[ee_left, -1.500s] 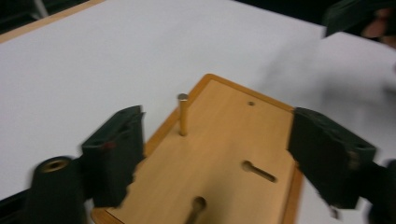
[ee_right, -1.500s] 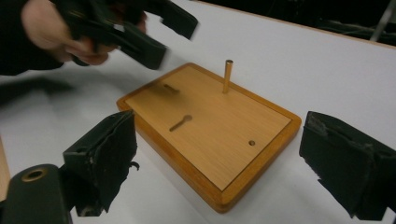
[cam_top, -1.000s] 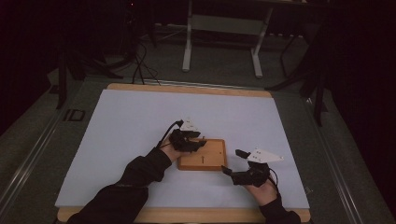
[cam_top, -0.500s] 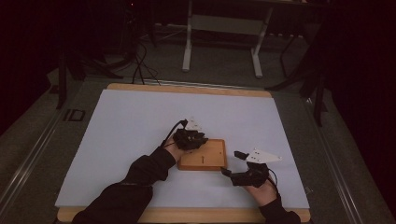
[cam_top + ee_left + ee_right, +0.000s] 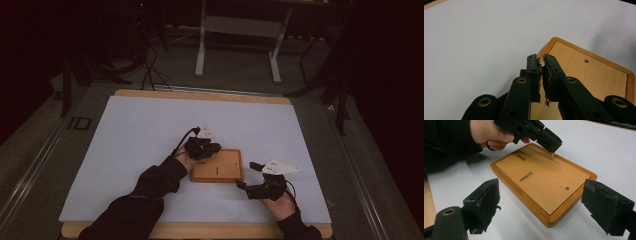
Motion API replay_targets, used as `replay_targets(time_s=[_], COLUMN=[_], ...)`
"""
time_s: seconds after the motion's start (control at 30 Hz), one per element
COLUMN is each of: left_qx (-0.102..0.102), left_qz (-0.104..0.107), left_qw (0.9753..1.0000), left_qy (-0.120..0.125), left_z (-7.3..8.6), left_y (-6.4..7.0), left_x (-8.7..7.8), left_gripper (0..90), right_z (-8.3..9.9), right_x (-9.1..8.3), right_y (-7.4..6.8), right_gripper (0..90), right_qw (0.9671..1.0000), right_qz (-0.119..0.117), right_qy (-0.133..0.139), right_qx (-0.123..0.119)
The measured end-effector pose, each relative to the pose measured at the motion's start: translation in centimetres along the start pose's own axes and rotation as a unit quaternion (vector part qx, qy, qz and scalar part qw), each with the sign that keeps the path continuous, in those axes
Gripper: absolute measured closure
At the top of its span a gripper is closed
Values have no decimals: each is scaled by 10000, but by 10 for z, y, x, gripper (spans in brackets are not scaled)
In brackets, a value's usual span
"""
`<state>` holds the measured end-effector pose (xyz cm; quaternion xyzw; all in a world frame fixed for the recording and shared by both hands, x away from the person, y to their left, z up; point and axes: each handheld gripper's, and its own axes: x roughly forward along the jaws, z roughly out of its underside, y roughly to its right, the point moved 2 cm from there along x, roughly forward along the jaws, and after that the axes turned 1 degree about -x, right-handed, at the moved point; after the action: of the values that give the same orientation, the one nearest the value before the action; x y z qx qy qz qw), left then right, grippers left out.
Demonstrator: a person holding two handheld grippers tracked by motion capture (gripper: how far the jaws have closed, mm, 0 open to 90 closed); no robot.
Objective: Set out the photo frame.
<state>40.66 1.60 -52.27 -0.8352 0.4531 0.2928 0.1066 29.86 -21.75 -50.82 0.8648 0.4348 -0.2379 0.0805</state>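
High view: a flat rectangular wooden board with a raised rim lies on the white table top. The left gripper hangs over the board's far left corner, jaws clamped on a small wooden peg that stands upright with its foot on the board near that corner. The right gripper sits just off the board's near right corner, jaws spread wide, holding nothing. Two slots and a small hole show in the board's face.

a wooden-edged table with a pale white top carries one wooden board, lying flat near the front, right of centre.
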Motion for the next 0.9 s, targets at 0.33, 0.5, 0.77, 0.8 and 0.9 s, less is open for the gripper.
replay_targets(time_s=[0.33,0.5,0.77,0.8,0.9], left_qx=[-242,-275,-299,-286,-261], left_qz=[261,185,291,368,462], left_qw=[9992,9983,9966,9965,9959], left_qy=[-161,-477,-704,-689,-737], left_z=[-3,-10,-15,-15,-16], left_y=[-8,-7,-9,-11,-14], left_x=[0,1,1,2,2], left_gripper=[846,846,846,846,846], right_z=[-1,-2,-3,-2,-1], right_x=[2,4,5,6,6], right_y=[-3,-7,-10,-11,-11], right_gripper=[155,159,172,173,219], right_qw=[9999,9996,9987,9982,9969], right_qz=[-45,-35,-62,-86,-115], right_qy=[-90,-195,-321,-372,-472], right_qx=[-86,-218,-392,-462,-617])
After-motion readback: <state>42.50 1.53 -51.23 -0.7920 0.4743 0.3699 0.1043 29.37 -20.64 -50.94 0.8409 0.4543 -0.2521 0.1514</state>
